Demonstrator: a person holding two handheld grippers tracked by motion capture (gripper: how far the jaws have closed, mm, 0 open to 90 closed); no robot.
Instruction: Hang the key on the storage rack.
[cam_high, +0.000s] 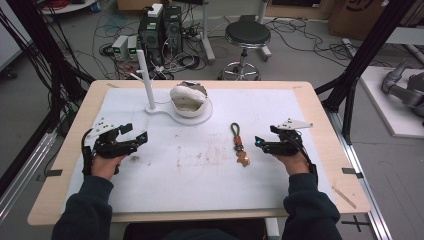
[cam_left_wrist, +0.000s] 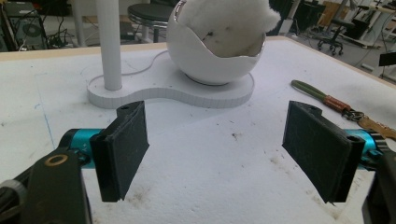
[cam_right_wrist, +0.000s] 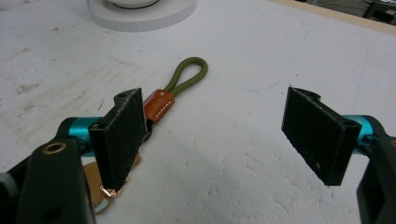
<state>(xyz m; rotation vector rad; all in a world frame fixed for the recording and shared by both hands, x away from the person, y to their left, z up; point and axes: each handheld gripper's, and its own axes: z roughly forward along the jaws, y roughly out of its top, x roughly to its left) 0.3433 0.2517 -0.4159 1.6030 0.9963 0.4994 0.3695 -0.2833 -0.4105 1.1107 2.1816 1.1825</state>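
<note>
Nearest the camera in the high view, the person's two dark sleeves (cam_high: 85, 210) came in from the bottom edge, each hand gripping a tool on the white mat (cam_high: 200, 185) that covered the wooden table (cam_high: 50, 200).

The left gripper (cam_high: 134, 134) rested on the left part of the mat, pointing towards the middle. Its jaws stood wide apart and held nothing; in the left gripper view only bare, lightly stained mat lay between the two black pads (cam_left_wrist: 122, 149).

The right gripper (cam_high: 260, 141) sat on the right part of the mat, pointing left. Its jaws were also spread wide and held nothing. The key strap (cam_high: 239, 144) lay flat on the mat just beside its tips, right of the centre. In the right gripper view the strap (cam_right_wrist: 180, 84) lay by the left pad (cam_right_wrist: 119, 135), not between the pads: its green cord loop pointed away from the gripper, the brown leather wrap sat just behind the pad's upper edge, and the brass-coloured end showed beneath the pad's lower corner. I could not tell whether the pad touched it.

Farther back on the mat stood a white stand (cam_high: 172, 112) with a flat base, a tall upright post (cam_high: 146, 77) at its left end and a cracked, egg-like white bowl (cam_high: 189, 100) holding fluffy white stuffing (cam_left_wrist: 226, 23) at its right end.

Beyond the table, a black stool (cam_high: 247, 36) stood on the floor.
</note>
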